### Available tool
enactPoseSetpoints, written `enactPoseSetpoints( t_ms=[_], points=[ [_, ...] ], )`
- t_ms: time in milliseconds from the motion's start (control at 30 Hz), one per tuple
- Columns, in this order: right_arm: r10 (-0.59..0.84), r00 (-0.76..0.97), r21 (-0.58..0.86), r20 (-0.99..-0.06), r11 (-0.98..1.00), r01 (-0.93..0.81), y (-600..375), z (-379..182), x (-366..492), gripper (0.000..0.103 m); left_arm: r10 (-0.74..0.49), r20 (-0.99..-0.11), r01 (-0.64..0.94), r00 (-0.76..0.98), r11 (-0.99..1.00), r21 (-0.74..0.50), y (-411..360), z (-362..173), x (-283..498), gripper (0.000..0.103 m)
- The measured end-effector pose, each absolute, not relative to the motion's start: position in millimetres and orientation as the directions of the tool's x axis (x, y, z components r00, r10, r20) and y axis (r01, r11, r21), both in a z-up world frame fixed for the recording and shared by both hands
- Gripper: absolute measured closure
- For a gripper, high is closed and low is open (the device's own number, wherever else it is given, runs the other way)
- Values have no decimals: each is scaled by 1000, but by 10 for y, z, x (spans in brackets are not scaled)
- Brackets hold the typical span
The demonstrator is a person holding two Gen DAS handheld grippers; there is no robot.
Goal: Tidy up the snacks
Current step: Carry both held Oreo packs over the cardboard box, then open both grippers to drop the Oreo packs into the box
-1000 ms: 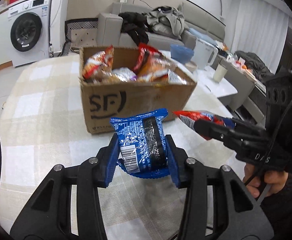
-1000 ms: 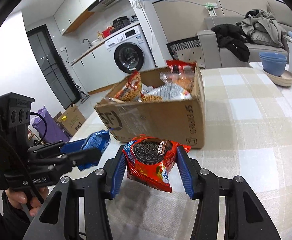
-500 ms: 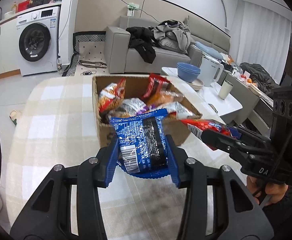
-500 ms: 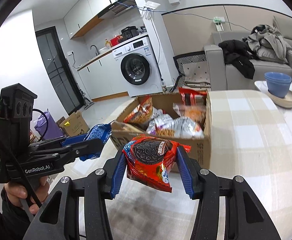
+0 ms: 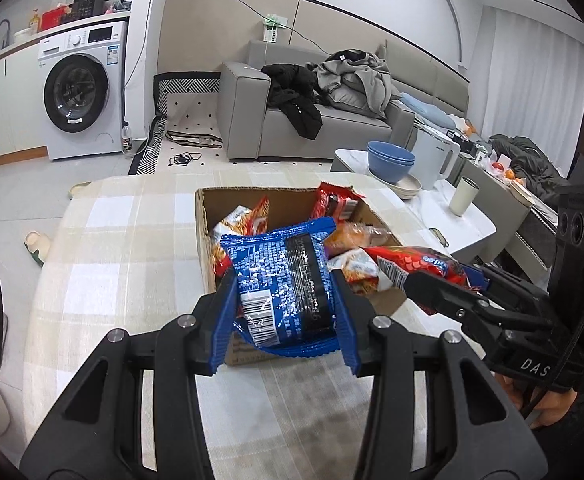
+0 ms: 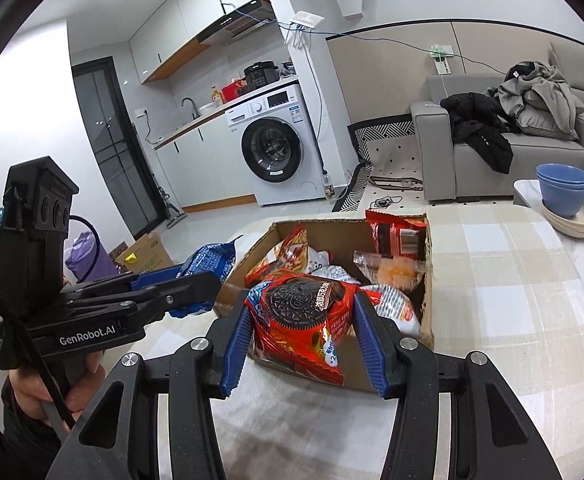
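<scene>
**Both packets raised above the box**

The blue cookie packet (image 5: 282, 284), clamped in the left gripper (image 5: 284, 300), is now seen over the near wall of the cardboard box (image 5: 204, 216), where earlier it was seen low in front of the printed side. The red cookie packet (image 6: 301, 316) in the right gripper (image 6: 303, 320) is likewise lifted and carried toward 12 o'clock, overlapping the box opening. The box interior and its snack bags (image 6: 387, 276) are now looked into from above.
</scene>
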State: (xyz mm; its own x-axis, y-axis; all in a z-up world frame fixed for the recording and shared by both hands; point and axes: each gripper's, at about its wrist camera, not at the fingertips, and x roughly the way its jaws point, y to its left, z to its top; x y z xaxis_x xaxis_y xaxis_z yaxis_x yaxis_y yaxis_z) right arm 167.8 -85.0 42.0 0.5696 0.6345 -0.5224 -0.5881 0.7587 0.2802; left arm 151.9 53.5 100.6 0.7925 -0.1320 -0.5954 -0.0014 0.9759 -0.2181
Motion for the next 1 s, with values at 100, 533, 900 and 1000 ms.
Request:
enactPoseSetpoints(
  t_ms=[100,533,900,1000],
  points=[
    [632,577,277,-518,762,-585,-805,433,1728,53,-135,-594,-2,793,975,-224,554,1010,1622,62],
    [609,570,260,-551,775,-577,-631,354,2013,53,-117,-621,-11,775,980,-199,563,871,2100,62],
    [602,548,236,-580,769,-594,-518,277,2170,53,-110,-631,-7,767,984,-180,475,768,2361,62],
    [597,547,229,-586,770,-595,-492,258,2219,53,-111,-637,-5,763,984,-178,469,727,2428,62]
  ],
)
